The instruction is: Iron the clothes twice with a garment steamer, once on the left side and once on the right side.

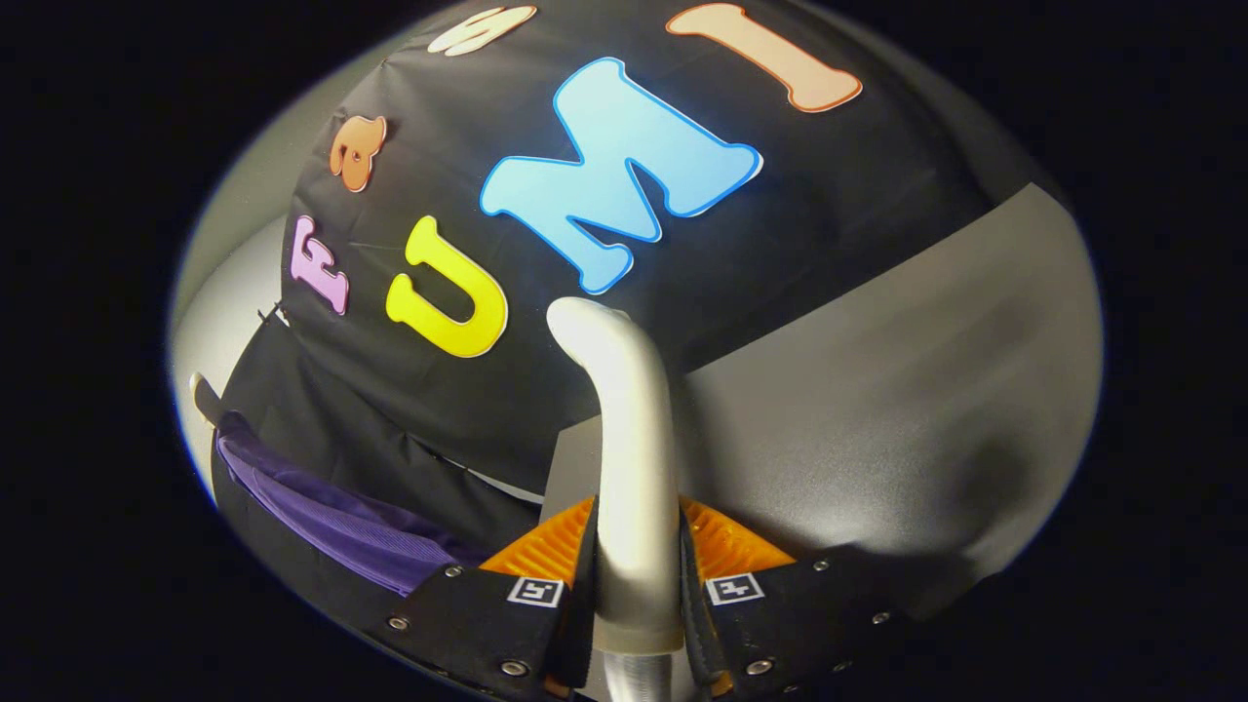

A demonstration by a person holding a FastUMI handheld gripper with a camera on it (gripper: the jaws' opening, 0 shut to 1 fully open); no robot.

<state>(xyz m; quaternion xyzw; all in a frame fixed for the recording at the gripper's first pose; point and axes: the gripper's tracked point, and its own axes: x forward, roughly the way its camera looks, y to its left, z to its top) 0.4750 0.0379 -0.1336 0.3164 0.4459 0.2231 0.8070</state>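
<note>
The hand-held gripper [639, 575] is pinching the garment steamer [629, 439] — both fingers [546, 585] press against the lower part of its pale, smooth handle, one on each side, so the opening between them is only as wide as that handle. The ribbed pads sit flush against the handle at about 9 and 3 o'clock of it. From the grip the steamer rises straight ahead toward 12 o'clock and then bends over at its top, the rounded head hooking toward 11 o'clock in front of the booth's black cloth wall [799, 195]. At the very base, below the fingers, a short ribbed length of hose [634, 678] leaves the handle toward 6 o'clock. The whole scene is tilted, the wall leaning across from 10 toward 3 o'clock. Beyond the fingers, from roughly 1 to 4 o'clock of the steamer, lies a grey, matte surface [877, 390], blurred in places, with a dark shadow near the right finger. At about 8 o'clock of the steamer, well apart from its head, purple clothes [331, 517] hang or lie against dark fabric — which of the two I cannot tell — and the steamer head is not touching that cloth.
</note>
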